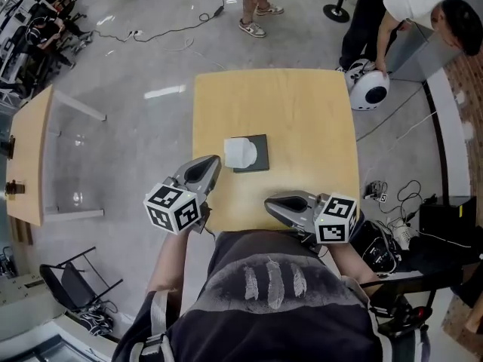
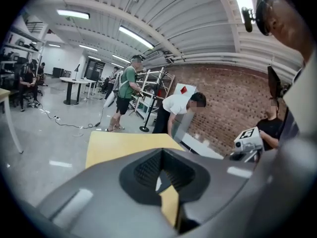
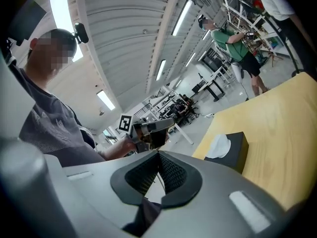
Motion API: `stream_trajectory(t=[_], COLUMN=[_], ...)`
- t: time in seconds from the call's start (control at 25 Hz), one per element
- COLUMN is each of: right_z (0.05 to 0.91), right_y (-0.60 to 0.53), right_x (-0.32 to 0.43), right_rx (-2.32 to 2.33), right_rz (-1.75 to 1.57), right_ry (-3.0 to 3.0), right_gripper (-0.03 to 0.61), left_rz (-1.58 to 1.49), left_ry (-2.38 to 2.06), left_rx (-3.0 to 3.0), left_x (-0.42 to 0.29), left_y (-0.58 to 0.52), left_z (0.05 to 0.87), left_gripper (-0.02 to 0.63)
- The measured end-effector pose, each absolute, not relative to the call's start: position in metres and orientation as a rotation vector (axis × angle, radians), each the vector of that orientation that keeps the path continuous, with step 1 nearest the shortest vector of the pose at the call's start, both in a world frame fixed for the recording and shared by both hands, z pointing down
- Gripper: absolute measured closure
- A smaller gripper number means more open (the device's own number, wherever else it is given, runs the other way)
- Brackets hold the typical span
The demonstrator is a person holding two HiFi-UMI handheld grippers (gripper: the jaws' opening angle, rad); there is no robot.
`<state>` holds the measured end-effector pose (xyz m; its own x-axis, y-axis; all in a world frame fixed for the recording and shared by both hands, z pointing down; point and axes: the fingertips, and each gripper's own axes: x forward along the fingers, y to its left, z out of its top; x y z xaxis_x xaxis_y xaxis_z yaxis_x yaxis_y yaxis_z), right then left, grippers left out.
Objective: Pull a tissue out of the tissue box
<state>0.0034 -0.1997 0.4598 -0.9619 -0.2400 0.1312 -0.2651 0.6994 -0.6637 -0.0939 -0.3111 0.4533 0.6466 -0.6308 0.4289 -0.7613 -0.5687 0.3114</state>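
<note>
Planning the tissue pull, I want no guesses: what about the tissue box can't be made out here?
Slot in the tissue box: head view, covered by the tissue.
Box, left gripper view: nearly all hidden behind the left gripper's own body.
Tissues left inside: every view, hidden by the box walls.

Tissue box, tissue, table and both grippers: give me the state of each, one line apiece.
tissue box: lying flat on the table, a tissue poking out of its top.
tissue: not yet pulled out, nothing touching it.
table: bears the box near its middle.
left gripper: jaws shut, empty, short of the box.
right gripper: jaws shut, empty, near the table's front edge.
</note>
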Motion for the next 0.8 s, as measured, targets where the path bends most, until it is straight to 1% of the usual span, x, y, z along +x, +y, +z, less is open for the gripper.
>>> stream_trajectory(t=[0.16,0.4,0.44,0.52,0.64,0.68,0.8], right_z=[0.464,0.473,0.474,0.477,0.479,0.479,0.48], right_y=[-0.207,-0.209,-0.209,-0.207,-0.204,-0.203,-0.199], right_x=[-0.011,-0.021,-0.022,-0.027,-0.037,-0.041,-0.047], right_rx=[0.491,0.563,0.566,0.564,0.56,0.562,0.574], right_rz=[1.11,1.107,1.104,1.091,1.071,1.066,1.062], right_ry=[-2.805,-2.736,-2.725,-2.704,-2.678,-2.67,-2.647], right_gripper=[0.58,0.58,0.58,0.58,0.58,0.58,0.58], left_rz=[0.457,0.487,0.486,0.472,0.453,0.448,0.428], left_ry=[-1.028,-0.979,-0.955,-0.888,-0.823,-0.809,-0.767], left_rx=[2.355,2.24,2.226,2.205,2.179,2.169,2.134], left_x=[-0.118,-0.137,-0.136,-0.132,-0.132,-0.134,-0.136], left_y=[-0.331,-0.35,-0.351,-0.352,-0.354,-0.355,-0.358], left_z=[0.489,0.541,0.548,0.56,0.576,0.58,0.595], left_gripper=[0.612,0.605,0.582,0.463,0.335,0.314,0.313])
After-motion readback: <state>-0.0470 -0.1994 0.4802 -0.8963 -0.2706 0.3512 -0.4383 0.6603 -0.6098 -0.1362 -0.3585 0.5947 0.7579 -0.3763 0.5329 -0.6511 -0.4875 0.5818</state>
